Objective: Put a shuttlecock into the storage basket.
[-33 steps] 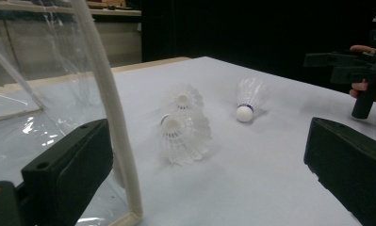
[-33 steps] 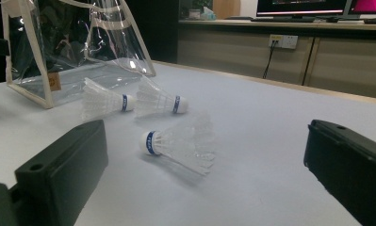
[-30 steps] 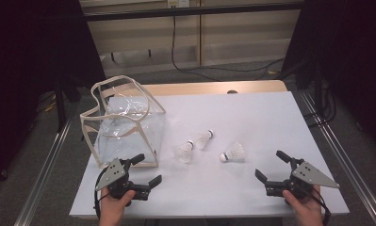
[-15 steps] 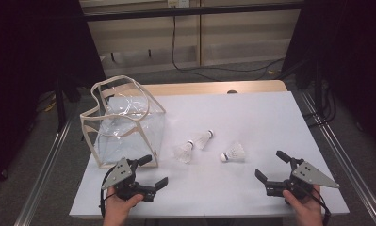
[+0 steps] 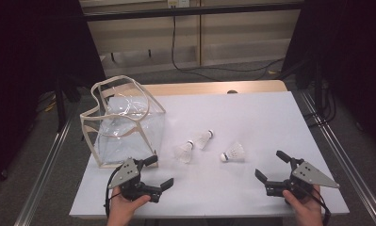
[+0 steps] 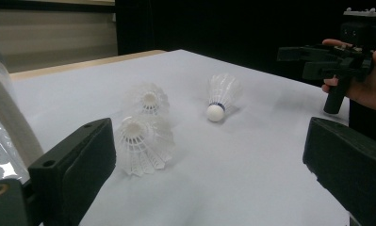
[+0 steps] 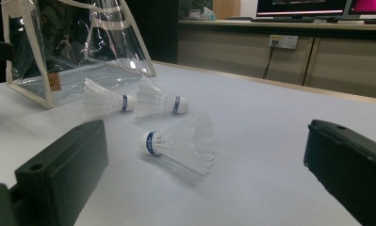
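1. We hold left tongs [image 5: 158, 172] wide, empty, low at the worktop [image 5: 251, 117] front edge.
2. Right tongs [image 5: 272, 165] wide too, empty.
3. Three shuttlecocks lie mid-worktop: nearest L [image 5: 184, 151], middle [image 5: 204, 138], nearest R [image 5: 233, 152].
4. Clear bag [image 5: 124, 123] stands just beside them, far-left.

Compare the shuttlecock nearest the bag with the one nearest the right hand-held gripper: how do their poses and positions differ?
The bag-side shuttlecock lies close beside a third shuttlecock; the right-side shuttlecock lies apart from both. In the high view, the bag-side one's cork points up and right, away from the person, while the right-side one's cork points left. Both are white, lie on their sides on the table, and are untouched.
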A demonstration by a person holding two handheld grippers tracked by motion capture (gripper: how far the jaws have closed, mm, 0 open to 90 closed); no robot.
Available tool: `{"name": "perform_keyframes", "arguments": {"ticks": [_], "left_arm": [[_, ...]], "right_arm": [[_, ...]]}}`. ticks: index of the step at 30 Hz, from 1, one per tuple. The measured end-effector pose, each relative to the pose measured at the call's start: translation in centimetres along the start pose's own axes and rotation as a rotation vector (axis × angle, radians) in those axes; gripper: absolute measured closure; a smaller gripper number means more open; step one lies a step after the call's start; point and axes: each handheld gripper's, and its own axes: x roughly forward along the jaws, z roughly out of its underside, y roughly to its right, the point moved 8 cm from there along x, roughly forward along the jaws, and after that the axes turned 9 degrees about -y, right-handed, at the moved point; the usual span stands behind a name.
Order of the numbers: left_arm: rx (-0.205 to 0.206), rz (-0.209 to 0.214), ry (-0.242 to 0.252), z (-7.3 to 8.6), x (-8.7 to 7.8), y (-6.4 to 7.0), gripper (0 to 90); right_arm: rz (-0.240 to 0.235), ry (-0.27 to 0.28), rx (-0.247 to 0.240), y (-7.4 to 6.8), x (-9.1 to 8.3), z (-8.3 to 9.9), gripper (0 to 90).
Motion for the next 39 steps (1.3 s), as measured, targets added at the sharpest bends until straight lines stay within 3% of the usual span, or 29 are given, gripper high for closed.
{"name": "perform_keyframes", "arguments": {"ticks": [16,39], "left_arm": [[0.000,-0.007,-0.044,0.1,1.5,-0.3,4.1],[-0.056,-0.024,-0.107,0.1,3.8,-0.4,3.4]], "right_arm": [[-0.001,0.000,0.000,0.0,0.0,0.0,0.4],[-0.002,0.004,-0.002,0.0,0.0,-0.1,0.4]]}}
